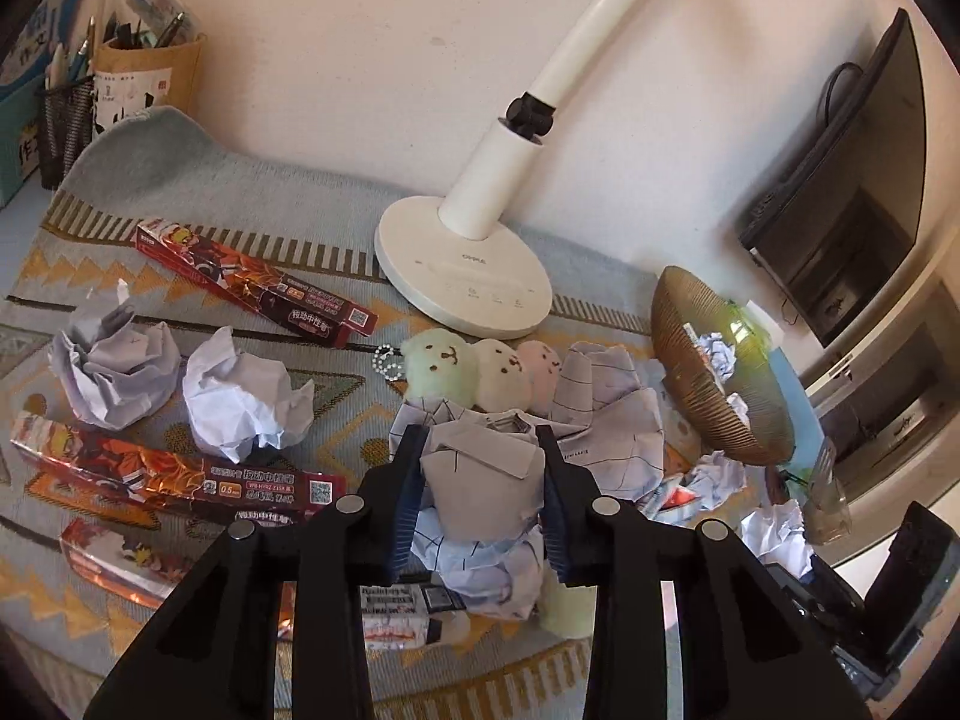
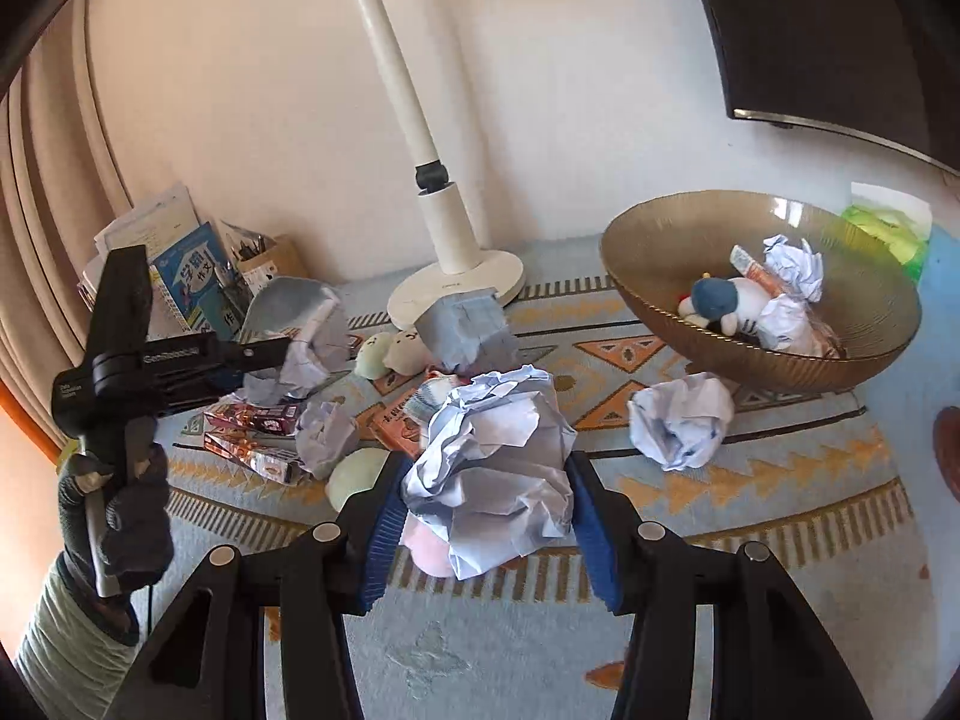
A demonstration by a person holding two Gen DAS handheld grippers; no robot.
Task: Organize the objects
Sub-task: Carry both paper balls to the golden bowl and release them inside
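Your left gripper (image 1: 480, 474) and right gripper (image 2: 483, 498) each clamped on one crumpled paper ball (image 1: 480, 480), ribbed amber bowl (image 2: 672, 252) beyond, perhaps glass.

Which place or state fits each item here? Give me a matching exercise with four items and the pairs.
Items:
1. blue and white plush toy
2. left tongs
3. red pen box
4. desk lamp

Places or states:
a. stands on the rug by the wall
b. lies in the amber bowl
c. closed on a crumpled paper ball
d. lies flat on the rug, left of the lamp base

Pairs: 1-b, 2-c, 3-d, 4-a
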